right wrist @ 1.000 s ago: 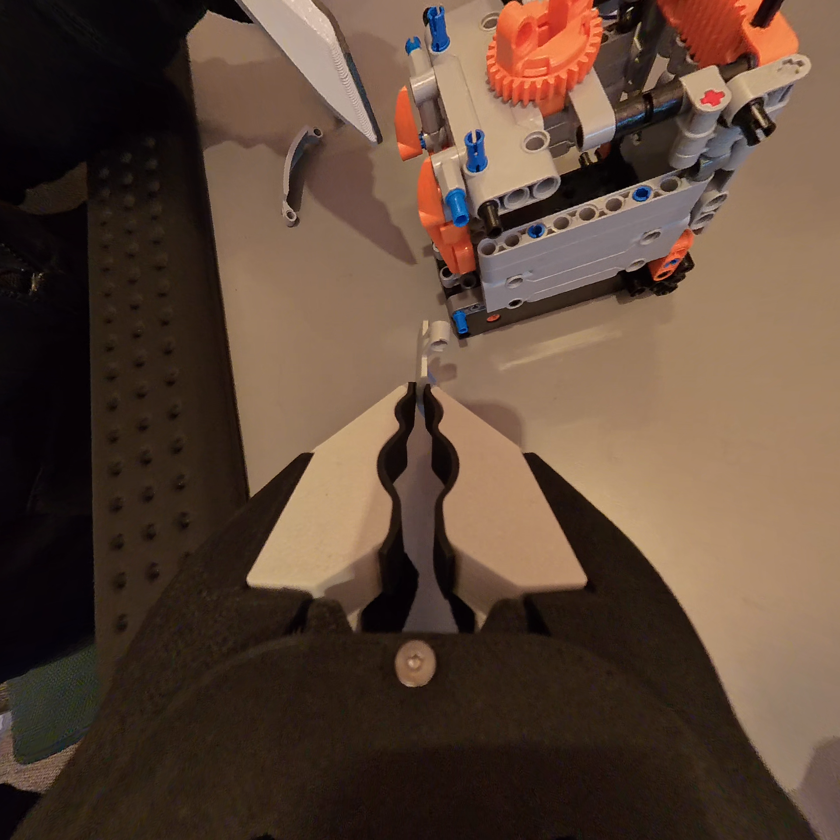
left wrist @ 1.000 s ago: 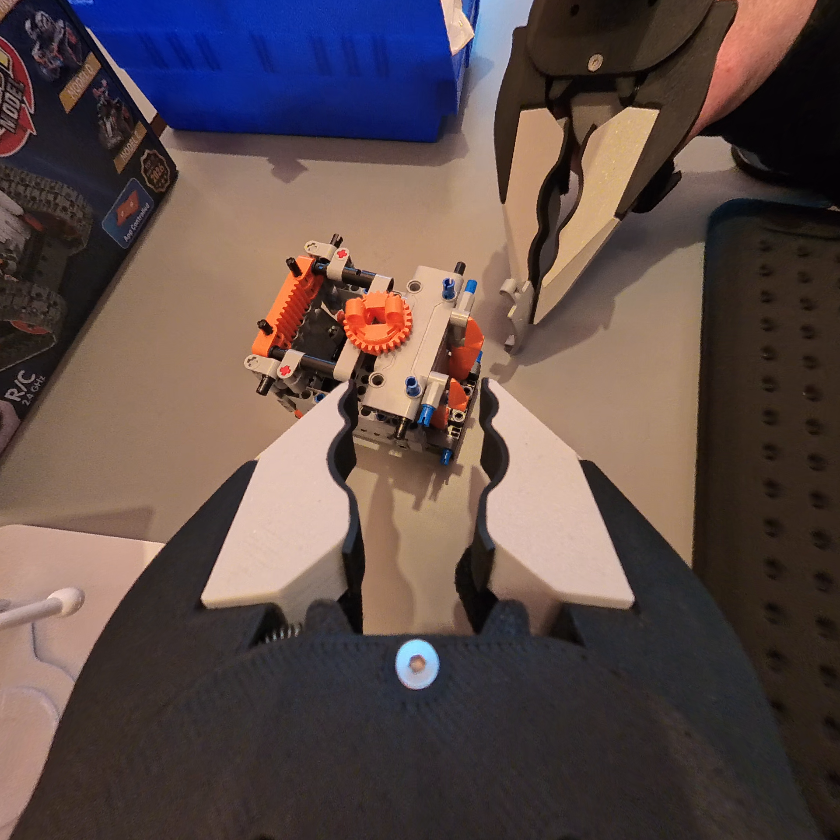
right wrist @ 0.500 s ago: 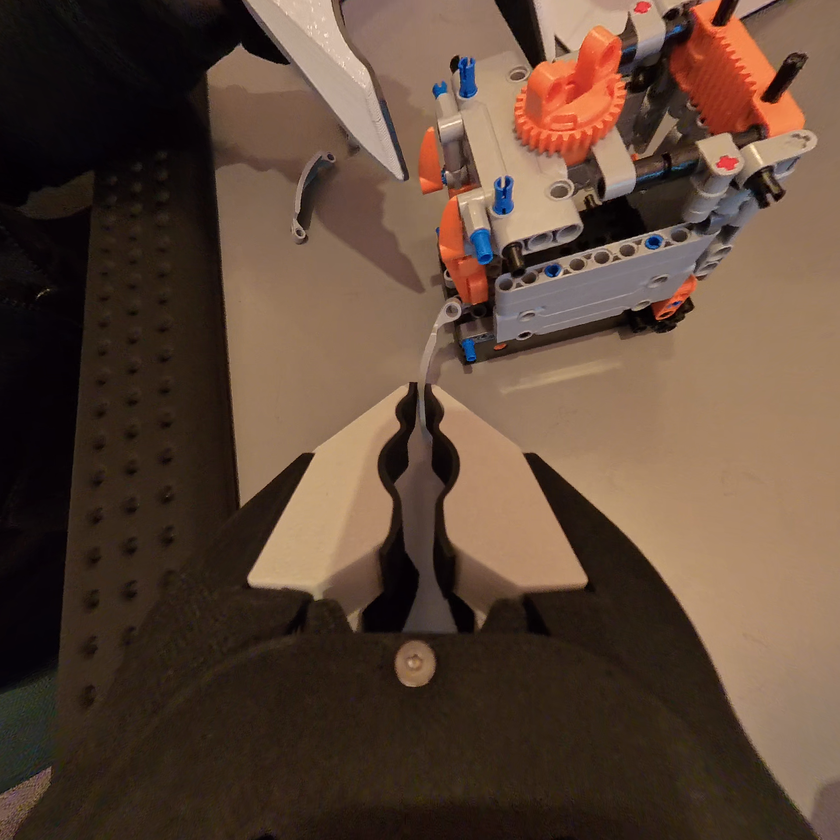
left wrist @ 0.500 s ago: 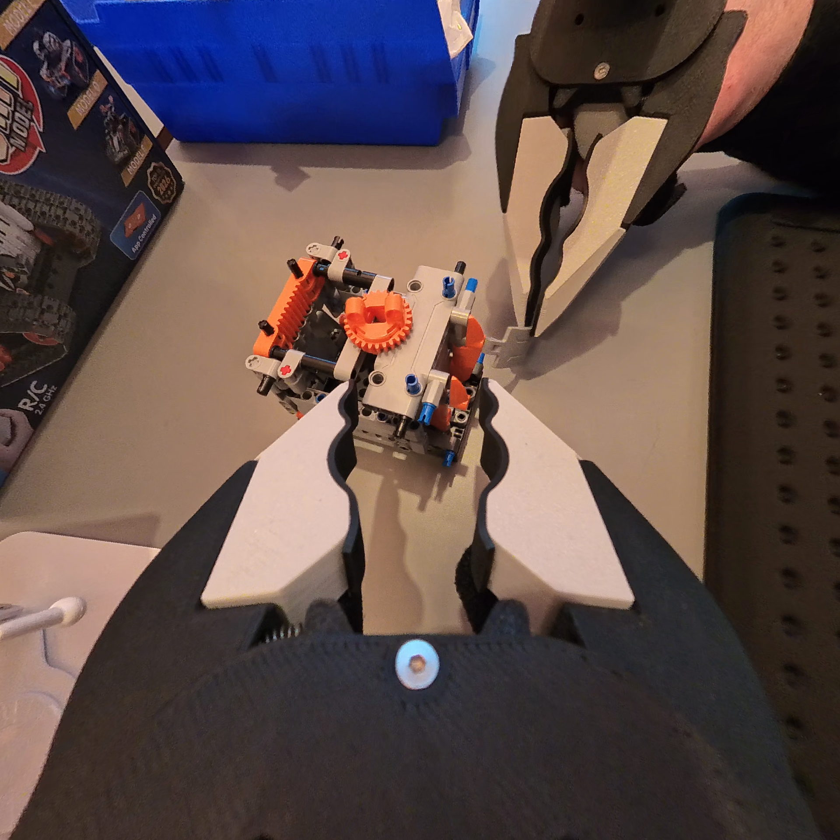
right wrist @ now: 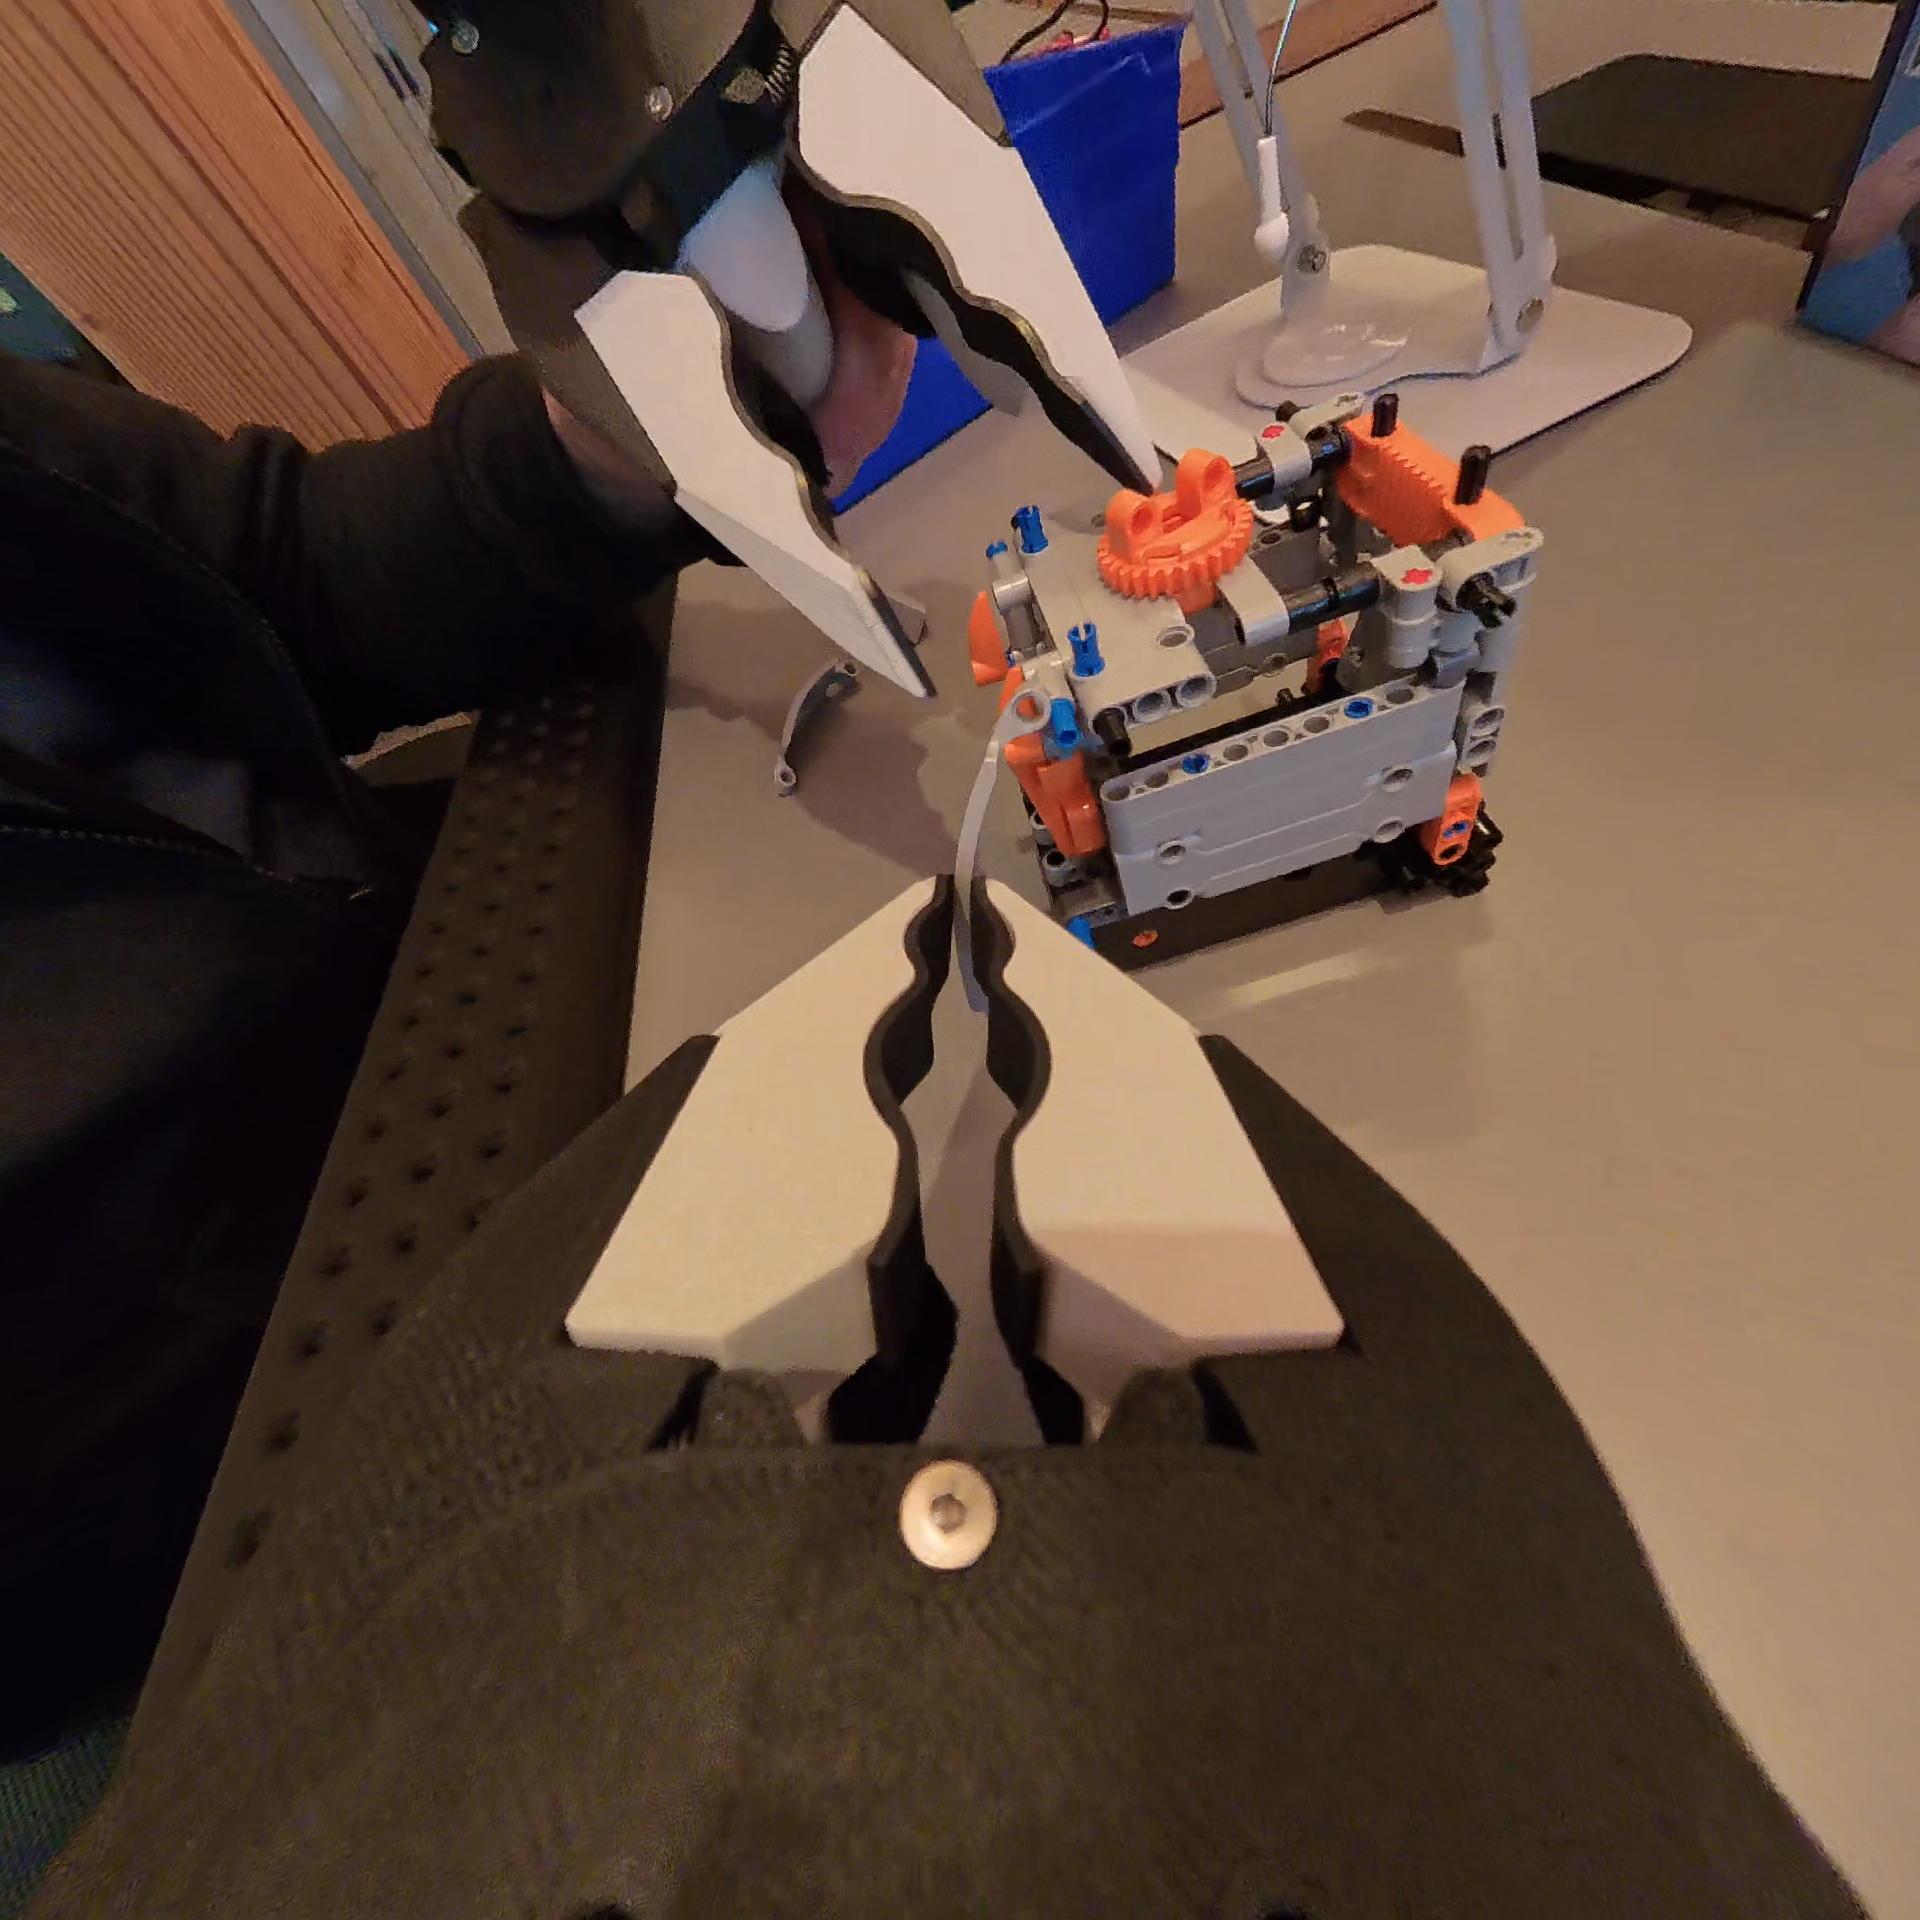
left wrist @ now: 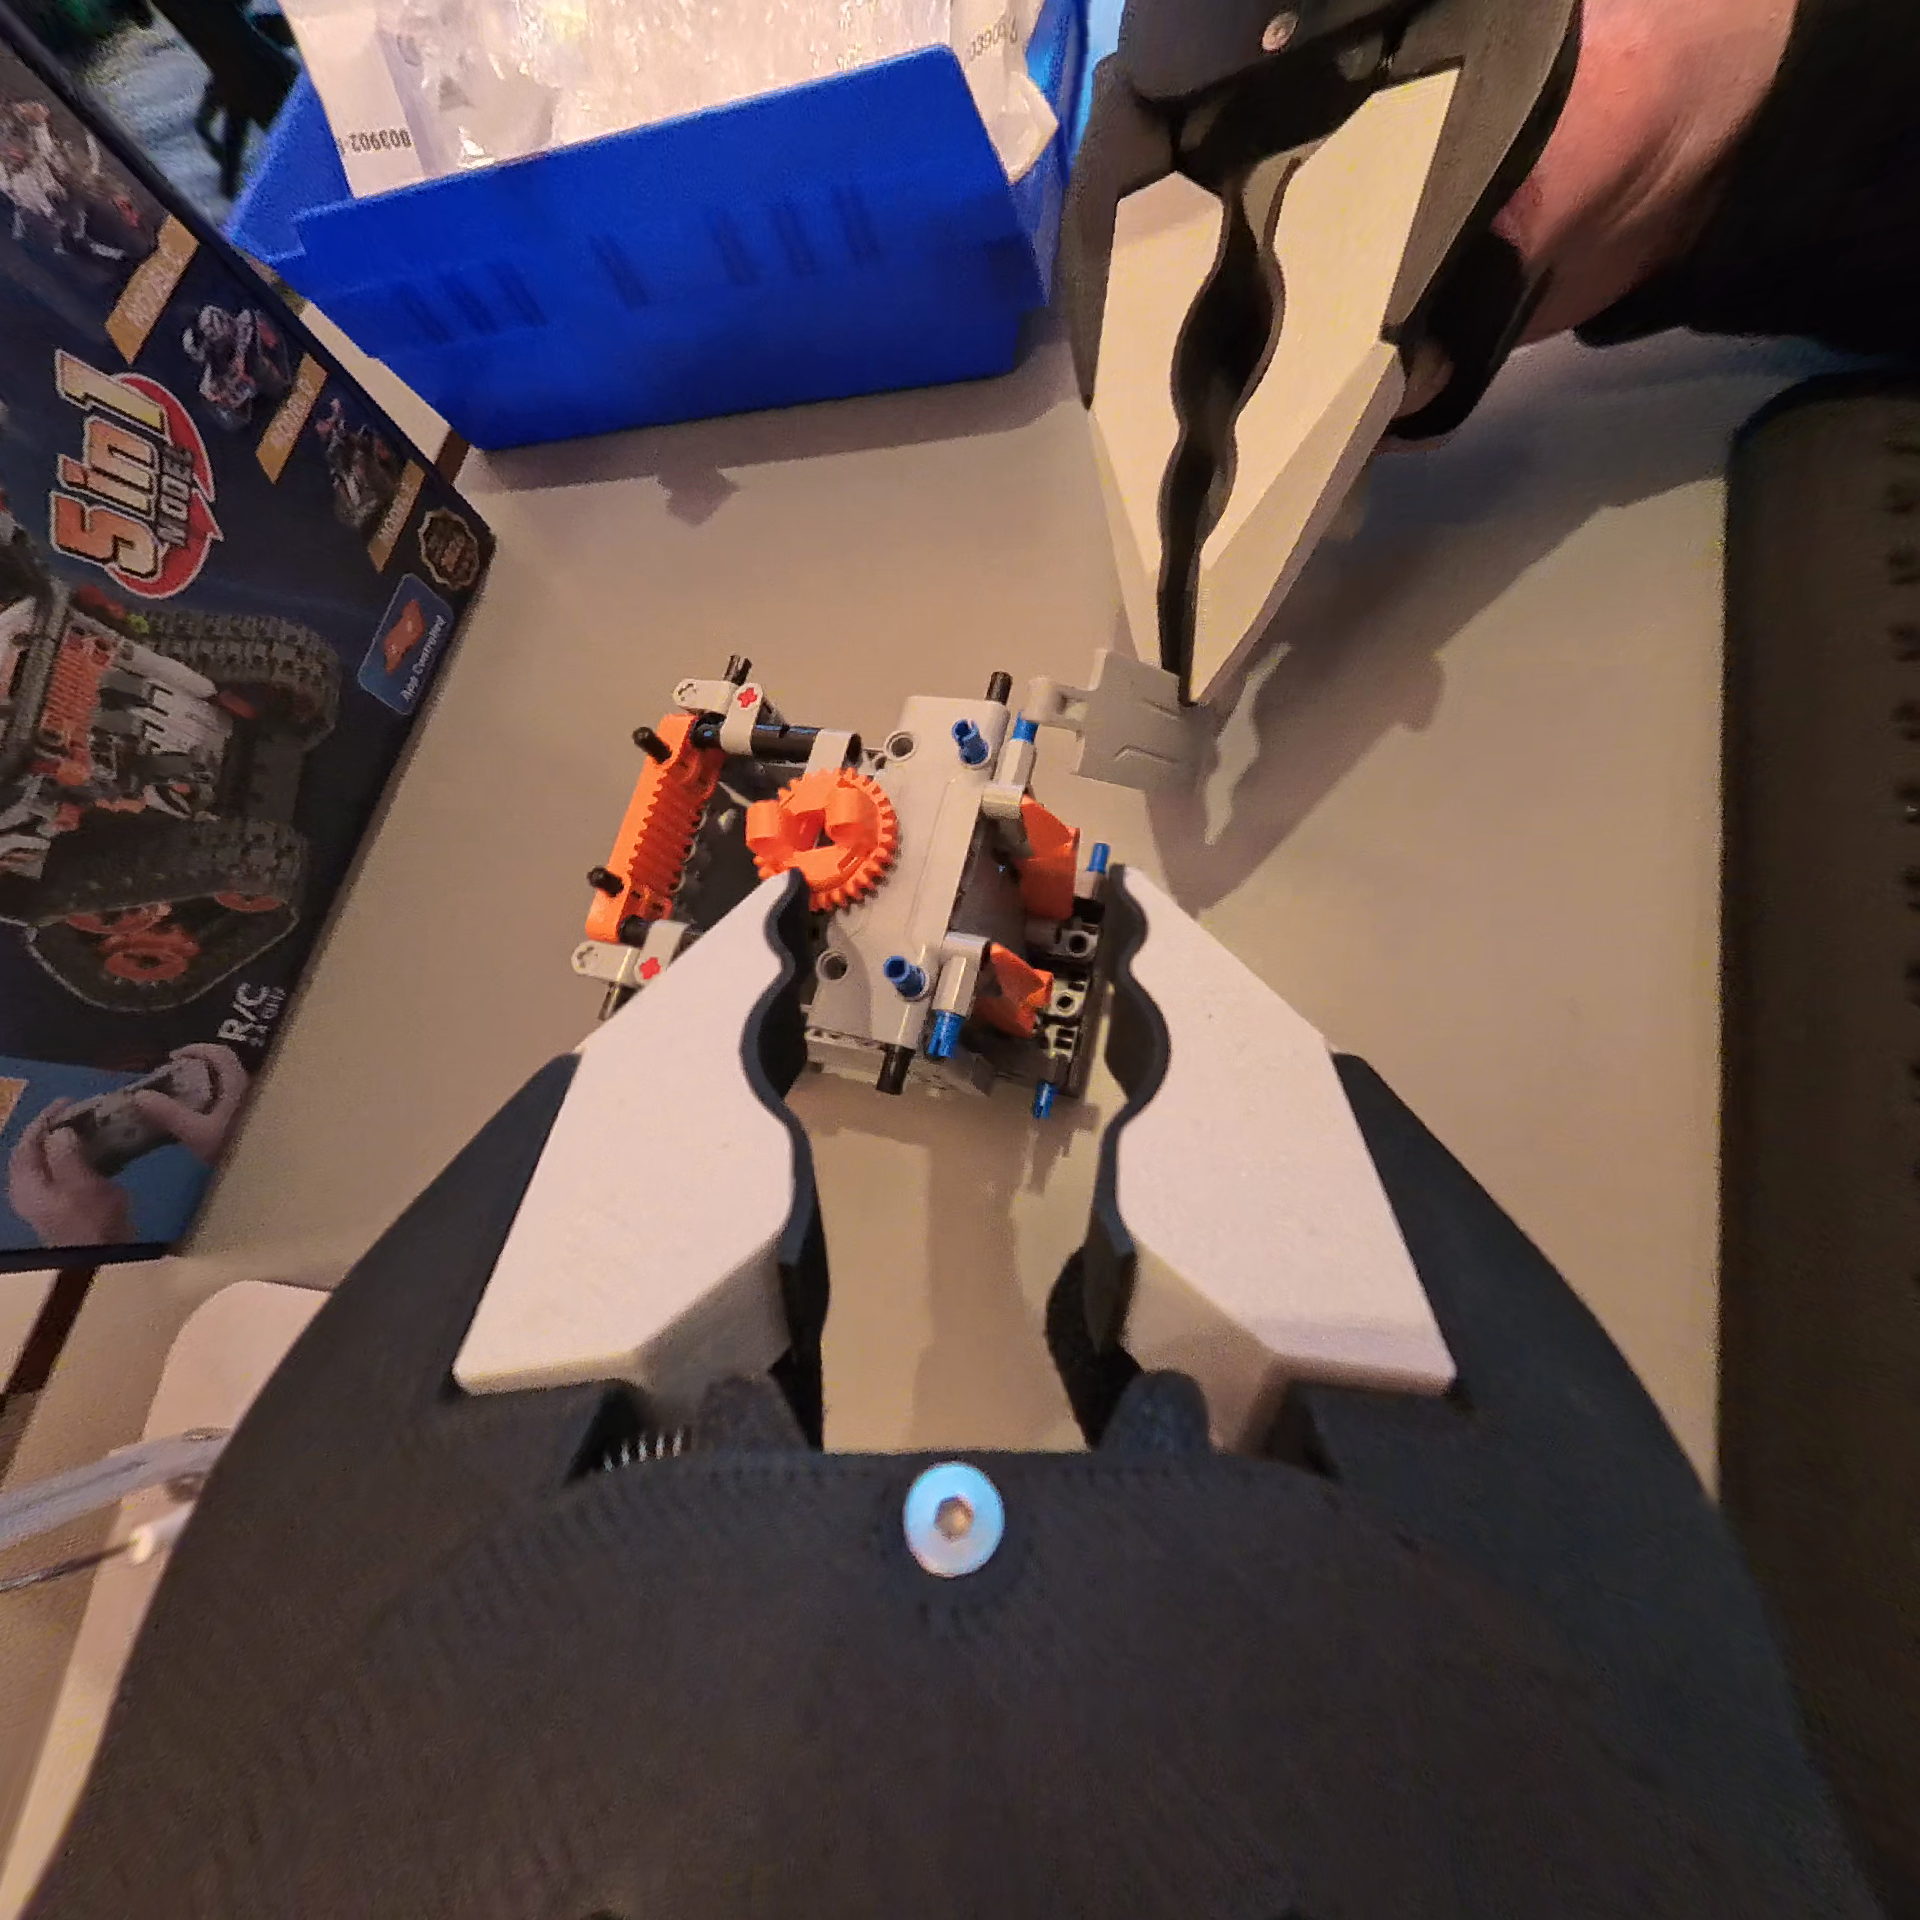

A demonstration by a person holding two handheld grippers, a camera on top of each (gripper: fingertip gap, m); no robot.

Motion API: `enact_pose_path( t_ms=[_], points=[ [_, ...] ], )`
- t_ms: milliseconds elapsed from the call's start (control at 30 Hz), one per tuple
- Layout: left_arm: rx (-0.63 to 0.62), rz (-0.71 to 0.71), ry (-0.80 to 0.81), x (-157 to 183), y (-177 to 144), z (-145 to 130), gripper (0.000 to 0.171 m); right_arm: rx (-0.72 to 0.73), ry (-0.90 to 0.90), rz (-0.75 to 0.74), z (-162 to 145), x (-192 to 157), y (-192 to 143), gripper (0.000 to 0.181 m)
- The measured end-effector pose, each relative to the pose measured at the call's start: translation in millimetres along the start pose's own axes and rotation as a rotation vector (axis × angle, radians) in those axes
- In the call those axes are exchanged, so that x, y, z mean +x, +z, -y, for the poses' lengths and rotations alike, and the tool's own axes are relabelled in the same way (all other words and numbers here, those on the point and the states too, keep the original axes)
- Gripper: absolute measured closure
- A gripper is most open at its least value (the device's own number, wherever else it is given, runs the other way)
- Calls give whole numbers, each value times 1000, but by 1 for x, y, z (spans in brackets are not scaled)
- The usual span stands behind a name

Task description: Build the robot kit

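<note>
A grey, orange and black brick model (left wrist: 914,852) with an orange gear on top stands on the grey table (left wrist: 1403,987); it also shows in the right wrist view (right wrist: 1278,769). My left gripper (left wrist: 951,894) is open, its fingers straddling the model's near end, also seen in the right wrist view (right wrist: 1023,577). My right gripper (right wrist: 966,894) is shut on a thin grey panel piece (right wrist: 979,810). The panel's hole end sits at a blue pin on the model's upper corner. In the left wrist view the right gripper (left wrist: 1184,686) holds the panel (left wrist: 1132,727) beside the model.
A curved grey piece (right wrist: 810,717) lies on the table left of the model. A blue bin (left wrist: 675,281) and a toy box (left wrist: 156,727) are behind and left. A black studded mat (right wrist: 468,987) runs along one side. A white lamp base (right wrist: 1403,343) stands behind. Across from one pair of fingers to the other is roughly 6 cm.
My right gripper lifted the grey panel off the table and brought its end to the model's upper corner. My left gripper moved forward, its fingers now around the model.
</note>
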State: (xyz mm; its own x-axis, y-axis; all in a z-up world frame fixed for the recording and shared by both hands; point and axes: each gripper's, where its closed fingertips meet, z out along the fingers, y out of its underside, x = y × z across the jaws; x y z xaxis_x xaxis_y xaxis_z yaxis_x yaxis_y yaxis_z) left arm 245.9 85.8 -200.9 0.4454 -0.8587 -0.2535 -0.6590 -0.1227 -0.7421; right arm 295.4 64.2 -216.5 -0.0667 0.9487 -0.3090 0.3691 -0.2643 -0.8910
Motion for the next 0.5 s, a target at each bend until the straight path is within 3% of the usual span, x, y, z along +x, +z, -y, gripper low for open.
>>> enact_pose_path(
  t_ms=[500],
  points=[
    [19, 80, 61, -4, 6, 5, 123, -62, -33, -21, -9, 15, 7, 180]
  ],
)
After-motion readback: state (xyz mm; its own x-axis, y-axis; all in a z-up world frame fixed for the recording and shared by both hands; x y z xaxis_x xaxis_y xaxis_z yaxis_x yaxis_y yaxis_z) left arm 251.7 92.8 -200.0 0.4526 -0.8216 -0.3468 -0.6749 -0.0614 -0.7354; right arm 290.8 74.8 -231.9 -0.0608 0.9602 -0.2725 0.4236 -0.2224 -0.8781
